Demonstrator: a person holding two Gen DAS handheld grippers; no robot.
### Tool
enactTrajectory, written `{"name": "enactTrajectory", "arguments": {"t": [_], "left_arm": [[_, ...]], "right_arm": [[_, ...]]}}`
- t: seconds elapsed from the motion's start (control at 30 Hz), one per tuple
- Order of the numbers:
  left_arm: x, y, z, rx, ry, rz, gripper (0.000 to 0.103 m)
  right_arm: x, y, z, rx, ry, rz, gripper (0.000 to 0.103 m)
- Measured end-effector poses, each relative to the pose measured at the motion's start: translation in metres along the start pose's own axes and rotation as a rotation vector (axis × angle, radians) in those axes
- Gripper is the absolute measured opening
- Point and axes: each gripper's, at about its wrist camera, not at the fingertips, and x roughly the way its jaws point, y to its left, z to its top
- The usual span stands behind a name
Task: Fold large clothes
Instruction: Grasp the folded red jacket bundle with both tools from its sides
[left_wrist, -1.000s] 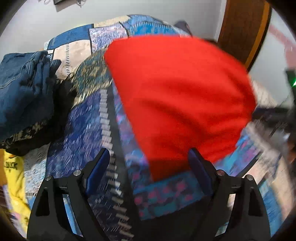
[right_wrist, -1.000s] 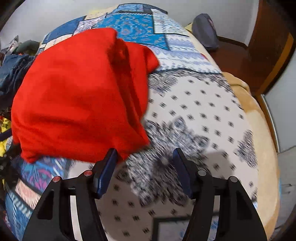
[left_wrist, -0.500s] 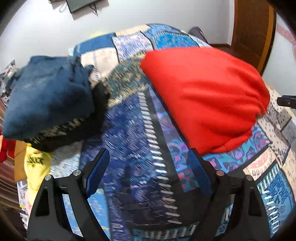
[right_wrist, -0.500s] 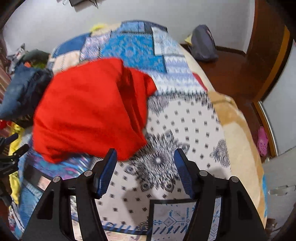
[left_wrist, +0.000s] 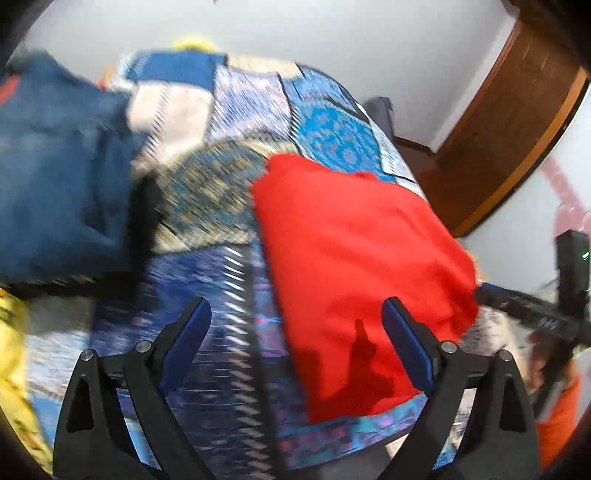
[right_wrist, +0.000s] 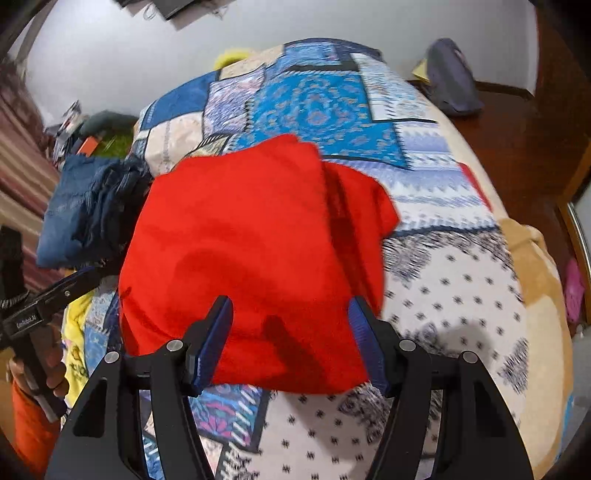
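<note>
- The red garment (right_wrist: 251, 258) lies folded into a thick bundle on the patchwork bedspread (right_wrist: 317, 107), its near edge toward both grippers
- The left gripper (left_wrist: 295, 332) hangs above the bed with its blue pads (left_wrist: 186, 338) wide apart; its jaws have just been opening, and they grip nothing
- The right gripper (right_wrist: 291, 339) hovers over the near edge of the red garment, jaws apart and holding nothing
- A stack of blue jeans (left_wrist: 55, 184) sits on the bed to the left of the red garment, clear of it
- Yellow cloth (left_wrist: 14, 369) lies at the bed's left edge
- A grey bag (right_wrist: 450, 77) rests on the wooden floor beyond the bed
</note>
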Motion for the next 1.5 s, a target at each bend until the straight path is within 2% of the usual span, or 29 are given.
{"name": "enactTrajectory", "arguments": {"t": [0.17,0.27,0.3,0.37,0.43,0.53,0.7,0.87,0.97,1.03,1.23,1.3,1.4,1.5], "left_arm": [[0.034,-0.018,-0.026,0.116,0.086,0.016,0.094],[0.033,-0.015,-0.044,0.148,0.057,0.025,0.101],[0.032,-0.014,-0.046,0.143,0.061,0.024,0.101],[0.028,-0.008,-0.051,0.145,0.073,0.02,0.102],[0.028,-0.01,-0.061,0.208,0.083,0.105,0.102],[0.028,-0.008,-0.074,0.25,0.106,0.16,0.102],[0.01,-0.001,-0.073,0.216,0.076,0.198,0.102],[-0.018,0.005,-0.05,0.167,-0.033,0.263,0.102],[-0.02,0.007,-0.03,0.111,-0.061,0.225,0.102],[-0.015,0.009,-0.017,0.061,-0.051,0.169,0.102],[0.029,0.016,0.004,-0.077,0.066,-0.055,0.102],[0.045,0.017,0.006,-0.12,0.109,-0.101,0.102],[0.064,0.021,0.007,-0.172,0.158,-0.176,0.102],[0.076,0.023,0.01,-0.199,0.165,-0.225,0.102]], "right_arm": [[0.029,0.004,0.002,-0.049,0.031,-0.078,0.061],[0.045,-0.01,0.003,-0.027,0.045,-0.13,0.063],[0.046,-0.015,0.003,-0.009,0.032,-0.13,0.067],[0.044,-0.025,0.003,0.022,0.023,-0.128,0.069],[0.041,-0.03,0.002,0.046,0.028,-0.123,0.069],[0.031,-0.031,-0.003,0.037,0.033,-0.139,0.069],[0.008,-0.029,-0.011,-0.008,0.023,-0.147,0.07],[-0.013,-0.029,-0.008,-0.015,-0.02,-0.085,0.071],[-0.012,-0.03,-0.001,0.012,-0.021,-0.015,0.071],[-0.004,-0.031,0.003,0.041,-0.009,0.029,0.071],[0.043,-0.05,0.014,0.149,0.061,0.123,0.071],[0.061,-0.063,0.018,0.189,0.095,0.137,0.071],[0.071,-0.073,0.025,0.205,0.102,0.217,0.071],[0.079,-0.071,0.035,0.195,0.119,0.25,0.072]]}}
